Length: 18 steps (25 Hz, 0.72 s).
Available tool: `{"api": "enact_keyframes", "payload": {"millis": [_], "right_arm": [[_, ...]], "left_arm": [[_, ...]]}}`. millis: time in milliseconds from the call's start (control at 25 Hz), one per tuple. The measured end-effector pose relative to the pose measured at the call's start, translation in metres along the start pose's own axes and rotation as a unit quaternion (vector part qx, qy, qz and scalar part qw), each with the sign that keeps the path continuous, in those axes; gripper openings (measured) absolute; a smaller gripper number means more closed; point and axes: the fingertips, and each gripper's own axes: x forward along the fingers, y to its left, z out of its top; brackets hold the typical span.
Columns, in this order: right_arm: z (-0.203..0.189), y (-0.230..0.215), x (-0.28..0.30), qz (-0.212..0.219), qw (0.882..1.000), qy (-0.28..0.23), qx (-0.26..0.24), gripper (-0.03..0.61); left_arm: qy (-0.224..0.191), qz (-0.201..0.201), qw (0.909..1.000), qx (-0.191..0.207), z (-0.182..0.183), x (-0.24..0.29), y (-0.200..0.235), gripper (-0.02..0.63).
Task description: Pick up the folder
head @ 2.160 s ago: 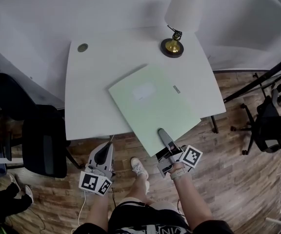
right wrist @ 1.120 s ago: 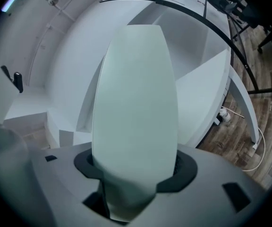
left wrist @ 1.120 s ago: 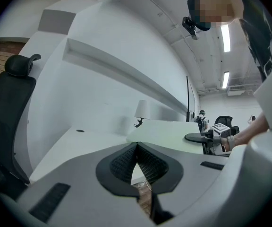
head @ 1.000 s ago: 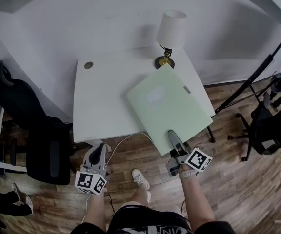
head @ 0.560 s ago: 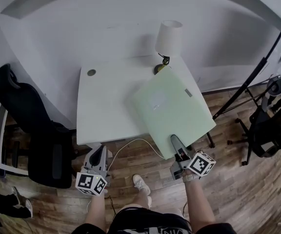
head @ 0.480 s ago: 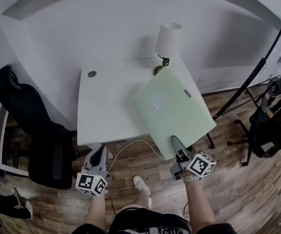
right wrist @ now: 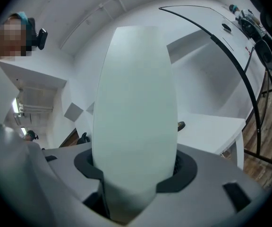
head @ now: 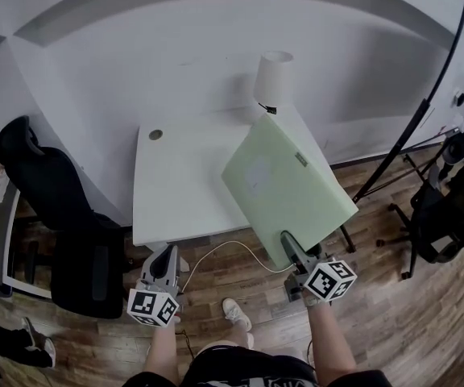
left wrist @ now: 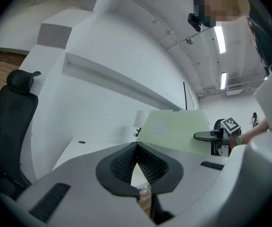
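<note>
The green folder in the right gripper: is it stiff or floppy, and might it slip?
Probably stiff: the folder looks flat though the right gripper clamps only its near edge. Likely light, since that one grip carries it tilted over the table. Its smooth-looking cover might slip or pivot.

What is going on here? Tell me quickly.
A person stands at a white rectangular desk with a two-jaw gripper in each hand. The right gripper is clamped on the near corner of a flat pale green folder and holds it tilted up above the desk. Whether its far edge touches the desk is unclear. The left gripper is shut and empty, in front of the desk. A white-shaded table lamp stands at the back.
</note>
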Motion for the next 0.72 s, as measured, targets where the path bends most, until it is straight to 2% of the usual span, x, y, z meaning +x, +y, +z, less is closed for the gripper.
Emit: {"api": "enact_keyframes", "payload": {"millis": [240, 720], "right_arm": [[0.011, 0.012, -0.01, 0.002, 0.999, -0.012, -0.042, 0.288], [0.028, 0.033, -0.027, -0.014, 0.995, -0.039, -0.09, 0.288]], "left_arm": [[-0.008, 0.001, 1.0, 0.0, 0.008, -0.007, -0.001, 0.012], [-0.022, 0.005, 0.9997, 0.003, 0.026, -0.024, 0.003, 0.012]]}}
